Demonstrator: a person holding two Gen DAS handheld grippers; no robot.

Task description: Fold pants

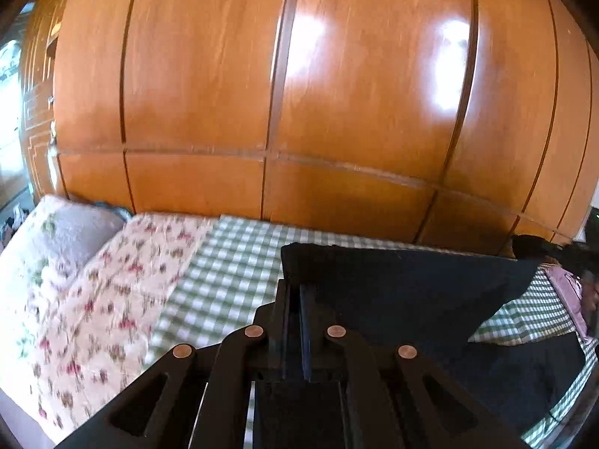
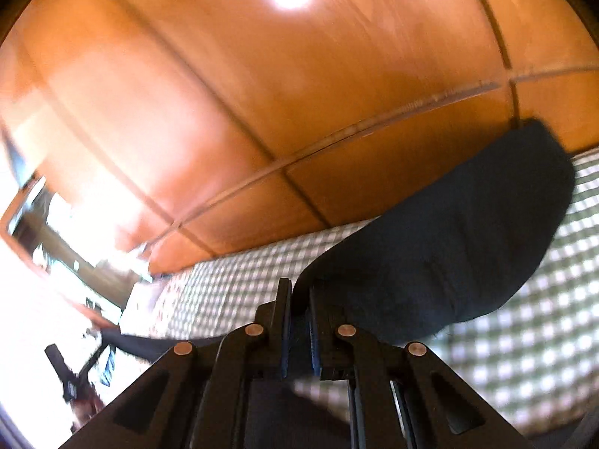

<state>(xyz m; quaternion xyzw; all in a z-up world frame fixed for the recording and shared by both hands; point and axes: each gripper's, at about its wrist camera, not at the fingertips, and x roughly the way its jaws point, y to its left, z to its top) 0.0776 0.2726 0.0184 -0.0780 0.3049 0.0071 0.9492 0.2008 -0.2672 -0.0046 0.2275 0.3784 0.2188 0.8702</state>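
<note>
Pants (image 1: 404, 292) of dark, matte fabric are held lifted above a bed (image 1: 232, 269), with one edge pulled taut between the two grippers. The left gripper (image 1: 295, 299) is clenched on a corner of the pants, the cloth being pinched between its black jaws; from that corner the fabric spreads to the right as a broad, flat sheet with a straight upper edge. The right gripper (image 2: 299, 299) is likewise clenched on the pants (image 2: 449, 247), a fold of cloth passing between its jaws and rising to the upper right in a rounded, drooping lobe with a stitched seam visible on it. No containers are seen in either view. The bed is covered by a green-and-white checked sheet (image 1: 209, 299) of woven appearance. At its left end lie a floral cloth (image 1: 112, 299) printed with pink blossoms and a pale, fluffy pillow (image 1: 71, 228). Behind the bed stands a wardrobe (image 1: 299, 93) of glossy orange-brown wood, divided into tall panels by dark grooves, with a horizontal seam low down; bright reflections are seen on its surface. Both views are softened by blur, the right wrist view more heavily.
</note>
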